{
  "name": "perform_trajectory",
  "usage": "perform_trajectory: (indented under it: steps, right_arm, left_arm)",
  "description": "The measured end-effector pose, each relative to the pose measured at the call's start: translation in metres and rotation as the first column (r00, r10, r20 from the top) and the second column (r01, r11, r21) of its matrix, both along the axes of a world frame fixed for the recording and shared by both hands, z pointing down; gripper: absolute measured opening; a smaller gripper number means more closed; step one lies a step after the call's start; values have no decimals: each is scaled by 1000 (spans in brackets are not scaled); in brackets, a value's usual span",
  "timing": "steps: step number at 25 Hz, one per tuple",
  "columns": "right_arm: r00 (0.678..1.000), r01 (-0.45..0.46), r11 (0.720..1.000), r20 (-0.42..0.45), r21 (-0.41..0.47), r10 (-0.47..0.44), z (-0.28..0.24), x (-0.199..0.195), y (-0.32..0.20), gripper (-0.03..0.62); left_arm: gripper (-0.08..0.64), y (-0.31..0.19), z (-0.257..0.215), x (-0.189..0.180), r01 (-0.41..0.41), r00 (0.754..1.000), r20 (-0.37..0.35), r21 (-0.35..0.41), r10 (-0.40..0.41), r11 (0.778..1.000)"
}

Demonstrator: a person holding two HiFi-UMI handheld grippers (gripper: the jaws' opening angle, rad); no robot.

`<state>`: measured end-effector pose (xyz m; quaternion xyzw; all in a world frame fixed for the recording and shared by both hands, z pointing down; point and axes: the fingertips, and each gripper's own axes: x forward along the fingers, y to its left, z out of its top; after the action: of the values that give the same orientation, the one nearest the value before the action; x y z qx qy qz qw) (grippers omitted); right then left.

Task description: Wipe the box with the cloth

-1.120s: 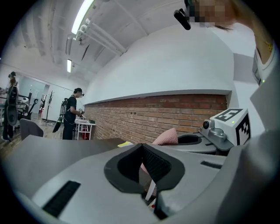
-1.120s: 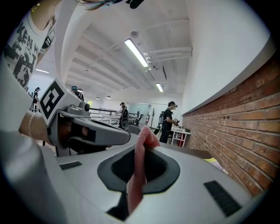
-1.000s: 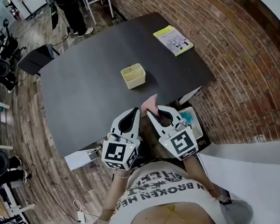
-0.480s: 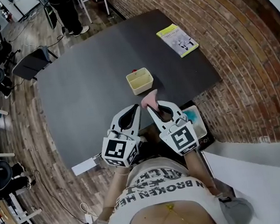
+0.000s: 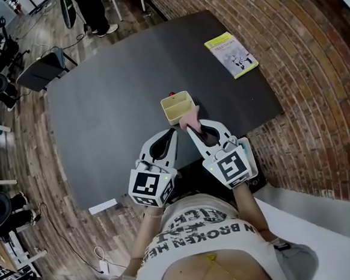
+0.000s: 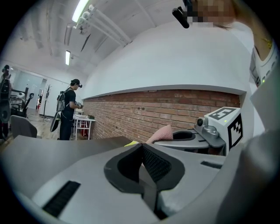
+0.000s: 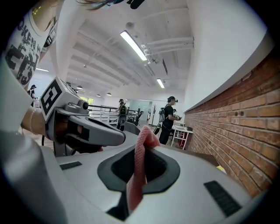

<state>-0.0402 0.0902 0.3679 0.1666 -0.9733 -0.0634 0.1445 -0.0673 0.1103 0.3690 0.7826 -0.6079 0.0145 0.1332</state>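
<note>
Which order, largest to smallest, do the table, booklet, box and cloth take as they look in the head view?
1. table
2. booklet and box: too alike in size to rank
3. cloth, only partly visible

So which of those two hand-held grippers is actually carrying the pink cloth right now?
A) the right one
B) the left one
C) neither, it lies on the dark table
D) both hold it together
A: the pink woven cloth is pinched between the jaws of the right gripper, while the left gripper has its jaws closed together with nothing between them.
</note>
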Motion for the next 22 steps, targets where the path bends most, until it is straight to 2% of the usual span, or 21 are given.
perform_trajectory:
  steps: [7, 16, 19, 22]
  right_arm:
    - [996, 89, 996, -16, -14, -89, -7, -4, -57, 17]
    - [980, 192, 981, -37, -37, -193, 11, 2, -102, 17]
    - [978, 194, 979, -63, -55, -197, 25, 5, -119, 17]
    - [979, 173, 983, -96, -70, -179, 39, 8, -139, 17]
  left_arm:
    - [6, -59, -4, 1, 53, 998, 25, -18, -52, 998]
    - [8, -99, 9, 1, 159, 987, 37, -60, -157, 985]
    - [8, -106, 19, -4, 179, 984, 34, -78, -176, 981]
    - [8, -112, 33, -13, 168, 985, 55, -116, -162, 979]
